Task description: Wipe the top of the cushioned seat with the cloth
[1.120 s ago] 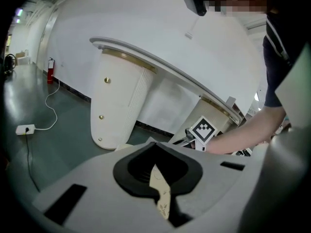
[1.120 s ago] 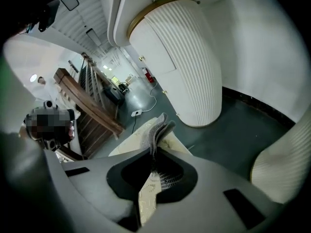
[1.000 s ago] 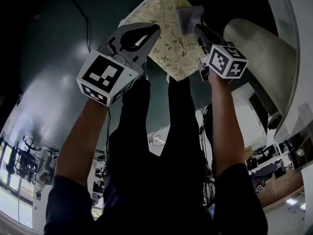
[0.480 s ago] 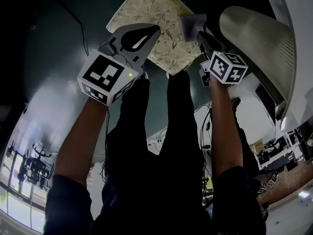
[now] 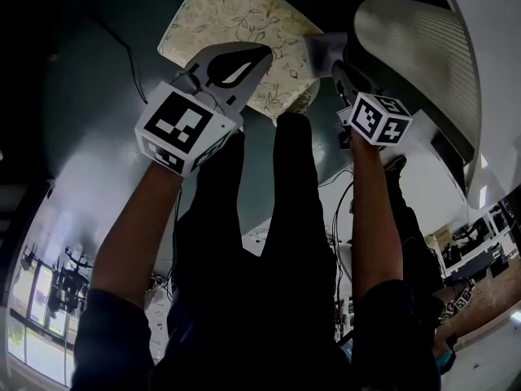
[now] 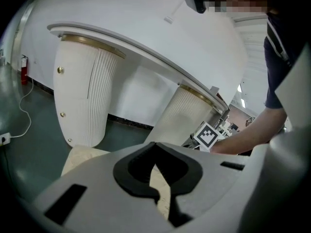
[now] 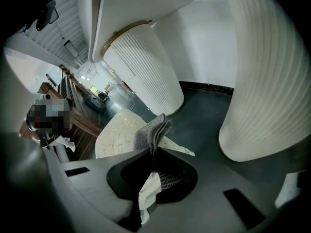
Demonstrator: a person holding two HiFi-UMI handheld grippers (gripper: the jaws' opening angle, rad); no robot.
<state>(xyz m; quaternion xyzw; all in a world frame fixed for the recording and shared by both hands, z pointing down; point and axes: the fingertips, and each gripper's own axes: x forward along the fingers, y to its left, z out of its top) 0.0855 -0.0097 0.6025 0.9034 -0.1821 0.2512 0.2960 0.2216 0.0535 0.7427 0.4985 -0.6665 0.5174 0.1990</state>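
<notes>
Nearest, the left tool (image 5: 244, 55) has its jaws pressed together on nothing, poised over the near edge of the cushioned seat (image 5: 232, 15). To its right, the right tool (image 5: 332, 54) is clamped on the folded grey cloth (image 5: 320, 46) at the seat's right corner. Farther off stands a ribbed white column (image 5: 407, 55).

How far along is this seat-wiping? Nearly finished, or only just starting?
The cloth is already picked up: the right gripper is shut on it. It is now held at the edge of the cushioned seat; whether it touches, I cannot tell. The left gripper is shut and empty. The seat's top shows no wipe marks, so the wiping across it seems mostly left.
</notes>
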